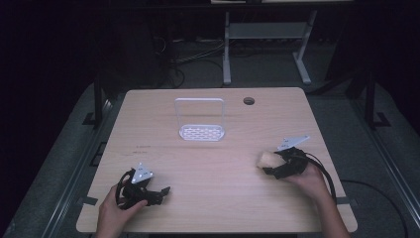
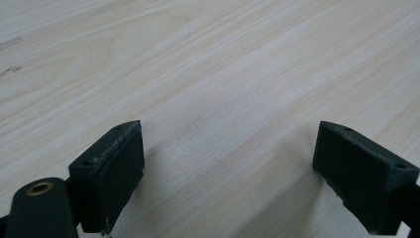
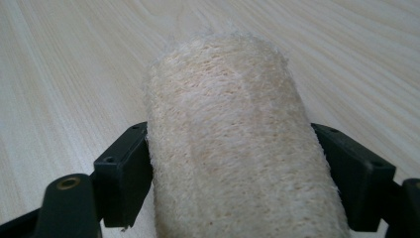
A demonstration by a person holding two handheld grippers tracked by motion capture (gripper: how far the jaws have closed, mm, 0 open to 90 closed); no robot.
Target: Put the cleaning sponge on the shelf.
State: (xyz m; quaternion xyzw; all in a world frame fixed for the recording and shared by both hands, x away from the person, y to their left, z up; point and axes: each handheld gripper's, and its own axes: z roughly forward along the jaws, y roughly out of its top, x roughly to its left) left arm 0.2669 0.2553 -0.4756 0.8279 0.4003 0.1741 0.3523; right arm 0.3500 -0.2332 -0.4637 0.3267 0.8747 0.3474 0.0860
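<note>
The pale wood-grain table (image 1: 213, 168) is mostly bare, which leaves open room between the two hands. At its far middle stands a white perforated rack with a tall wire hoop handle (image 1: 200, 120), upright and well apart from both grippers; its slotted base looks made to drain something wet, so it is likely where the work is headed. At the near right, the right gripper (image 1: 271, 162) pinches a beige, coarse-fibred loofah scrubber roll (image 3: 237, 148): in the right gripper view both black jaws press against the roll's flanks, with its rounded end sticking out past them toward the far side. Held across its width like that, the roll can be carried and set down end-first. It sits just above or on the tabletop; I cannot tell which. At the near left, the left gripper (image 2: 228, 163) rests low by the table edge, jaws spread wide with only bare wood between them, apparently idle and kept clear of the carrying hand.
</note>
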